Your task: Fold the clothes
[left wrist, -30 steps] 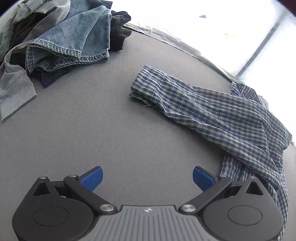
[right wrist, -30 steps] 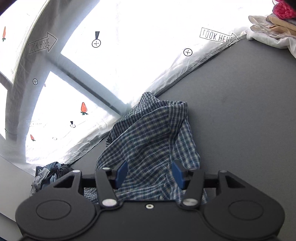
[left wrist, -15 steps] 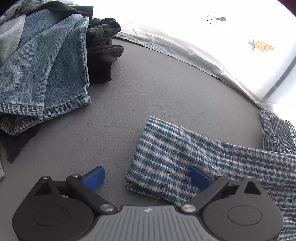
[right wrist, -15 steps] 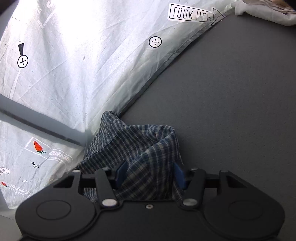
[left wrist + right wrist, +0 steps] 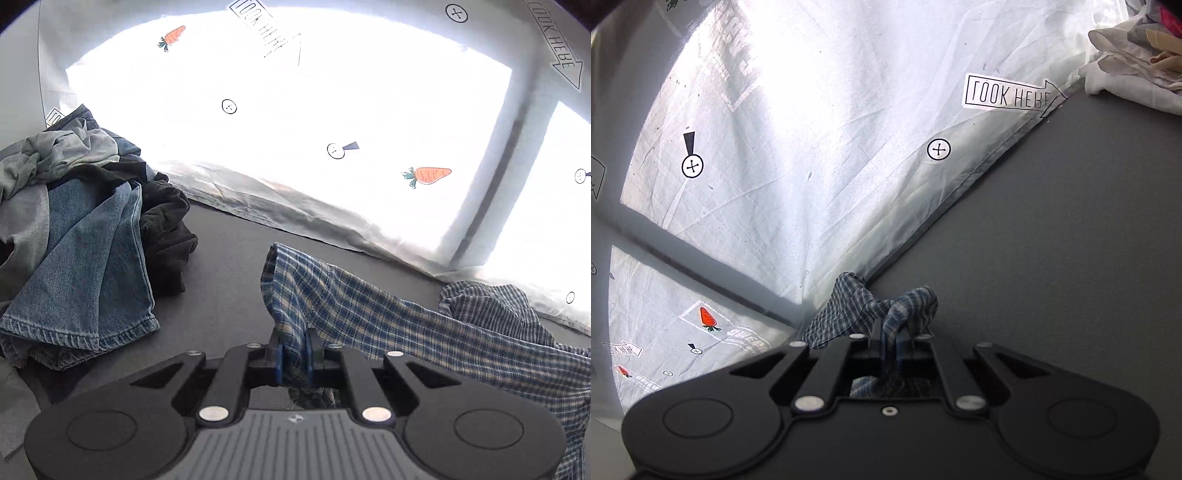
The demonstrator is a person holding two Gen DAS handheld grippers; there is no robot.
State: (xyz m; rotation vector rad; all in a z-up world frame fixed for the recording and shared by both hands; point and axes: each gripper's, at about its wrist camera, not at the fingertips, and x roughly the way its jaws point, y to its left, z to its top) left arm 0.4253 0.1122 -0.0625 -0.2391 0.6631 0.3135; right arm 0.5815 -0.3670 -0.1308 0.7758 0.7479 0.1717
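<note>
- left wrist view: left gripper [image 5: 294, 360] closing on a bunched edge of the plaid shirt [image 5: 406, 325], cloth pinched between the blue pads; rest of the shirt trailing right across the grey table [image 5: 221, 295], cut off at the frame edge.
- clothes pile [image 5: 81, 240] of denim, grey and black crowding the left; bare table between pile and shirt; white printed sheet [image 5: 295, 110] along the far edge.
- right wrist view: right gripper [image 5: 892, 341] clamped on a shirt corner, most of the garment hidden under the gripper body.
- open table to the right; pale clothes [image 5: 1137, 66] cropped at top right.
</note>
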